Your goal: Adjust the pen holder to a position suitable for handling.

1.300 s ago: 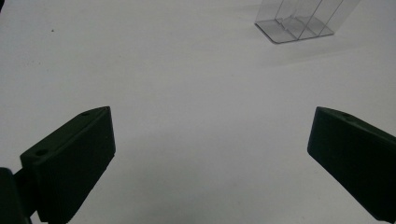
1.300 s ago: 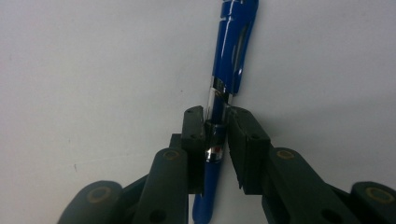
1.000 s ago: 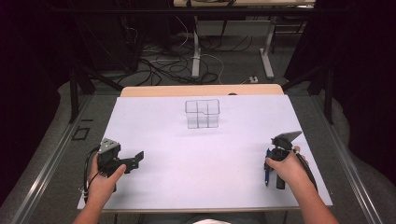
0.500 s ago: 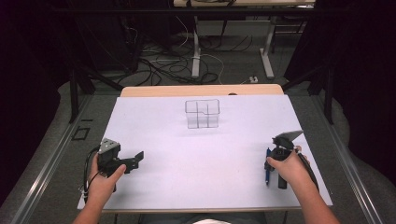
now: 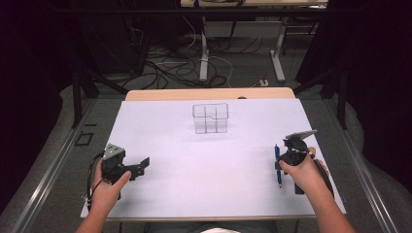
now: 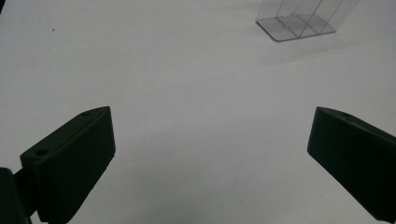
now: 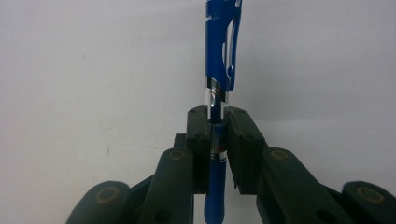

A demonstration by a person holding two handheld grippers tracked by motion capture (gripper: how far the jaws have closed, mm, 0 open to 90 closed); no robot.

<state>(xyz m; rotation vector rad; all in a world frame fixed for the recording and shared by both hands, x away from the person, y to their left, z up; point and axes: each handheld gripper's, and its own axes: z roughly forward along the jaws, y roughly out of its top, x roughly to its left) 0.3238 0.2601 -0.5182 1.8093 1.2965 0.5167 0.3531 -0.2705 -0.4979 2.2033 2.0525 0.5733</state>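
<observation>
High view: blue pen (image 5: 278,165) lies at the table's (image 5: 209,194) near right, touching the right gripper (image 5: 291,145); left gripper (image 5: 141,165) rests near left, clear organizer (image 5: 210,118) far centre. Left gripper view: fingers (image 6: 70,163) spread over bare table. Right gripper view: fingers (image 7: 198,140) pinch the pen's barrel mid-length. Against the earlier frames, nothing has visibly shifted.

pens: 1 (blue) (image 5: 278,165) | clear boxes: 1 (image 5: 210,118) | grippers: 2
</observation>
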